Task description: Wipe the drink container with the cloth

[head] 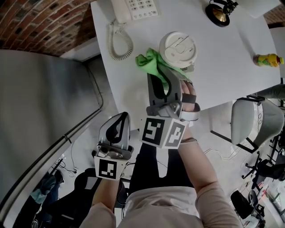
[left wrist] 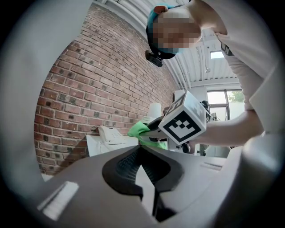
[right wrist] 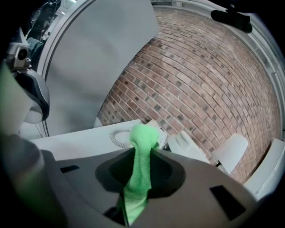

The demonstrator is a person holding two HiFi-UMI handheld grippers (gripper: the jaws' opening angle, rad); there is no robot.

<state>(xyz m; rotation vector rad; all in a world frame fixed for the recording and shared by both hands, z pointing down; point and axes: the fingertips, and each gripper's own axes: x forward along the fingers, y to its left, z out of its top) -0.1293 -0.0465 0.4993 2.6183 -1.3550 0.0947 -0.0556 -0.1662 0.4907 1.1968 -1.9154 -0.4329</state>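
Note:
The drink container [head: 178, 48], a pale cup with a white lid, stands on the white table [head: 222, 75]. The green cloth [head: 150, 63] is bunched against its left side. My right gripper [head: 162, 76] reaches over the table's near edge and is shut on the cloth, right beside the cup. In the right gripper view the cloth [right wrist: 141, 169] runs up between the jaws of that gripper [right wrist: 142, 150]. My left gripper [head: 118, 119] hangs below the table edge, shut and holding nothing. In the left gripper view its jaws [left wrist: 141, 155] meet, with the cloth [left wrist: 140, 129] and cup [left wrist: 154, 111] beyond.
A white desk phone [head: 133, 8] with a coiled cord [head: 118, 44] lies left of the cup. A black and gold object [head: 219, 13] and a yellow bottle [head: 268, 59] sit farther right. A grey chair [head: 253, 122] stands off the table's right corner. A brick wall [left wrist: 89, 89] lies behind.

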